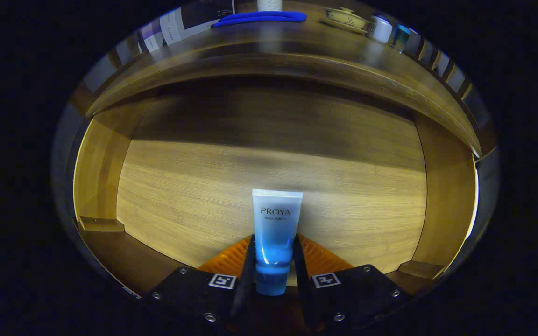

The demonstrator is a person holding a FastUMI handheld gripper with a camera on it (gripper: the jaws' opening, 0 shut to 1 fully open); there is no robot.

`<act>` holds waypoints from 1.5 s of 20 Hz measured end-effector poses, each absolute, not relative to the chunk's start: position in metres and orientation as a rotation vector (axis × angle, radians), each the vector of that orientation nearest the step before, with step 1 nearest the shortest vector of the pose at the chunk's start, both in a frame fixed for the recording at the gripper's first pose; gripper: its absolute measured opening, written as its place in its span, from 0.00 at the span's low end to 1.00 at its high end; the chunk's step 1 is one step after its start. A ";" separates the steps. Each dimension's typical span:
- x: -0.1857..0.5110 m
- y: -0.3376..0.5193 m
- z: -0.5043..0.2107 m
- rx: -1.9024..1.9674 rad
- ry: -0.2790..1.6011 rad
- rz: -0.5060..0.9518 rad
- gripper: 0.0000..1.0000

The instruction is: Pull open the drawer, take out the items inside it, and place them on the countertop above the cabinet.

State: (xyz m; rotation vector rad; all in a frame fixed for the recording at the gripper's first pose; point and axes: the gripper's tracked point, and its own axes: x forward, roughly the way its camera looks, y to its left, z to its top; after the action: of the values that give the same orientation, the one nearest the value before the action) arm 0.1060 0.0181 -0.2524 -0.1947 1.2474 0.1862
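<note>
We clamp the hand-held gripper (pixel 273 261) on the pale-blue plastic tube (pixel 276 224), cap-end inward, lifting toward the dark wooden counter (pixel 297 42) at twelve o'clock.

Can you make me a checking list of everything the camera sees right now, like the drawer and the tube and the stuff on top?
Surface: countertop of dark wood, above the open drawer; the drawer floor is light wood.
Job's things: one blue and white tube, between the fingers, cap end toward the camera, over the drawer floor.
Clutter: on the countertop, a flat blue item, a white container behind it, a pale dish, a small white jar and a teal bottle.
Grippers: gripper shut on the tube, a finger on each side.
Cables: nothing seen.
Surroundings: booth wall beyond the countertop; too dark to tell more.
</note>
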 end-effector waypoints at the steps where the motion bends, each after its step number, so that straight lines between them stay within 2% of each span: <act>1: 0.107 0.020 -0.251 -0.195 1.229 0.195 0.42; 2: 0.106 0.021 -0.249 -0.202 1.215 0.201 0.40; 19: 0.124 0.036 -0.159 -0.104 0.944 0.270 0.40; 30: 0.181 0.047 -0.085 -0.012 0.780 0.245 0.39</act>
State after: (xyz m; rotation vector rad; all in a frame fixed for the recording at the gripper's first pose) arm 0.1814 0.0469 -0.0853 -0.0118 0.7801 0.2452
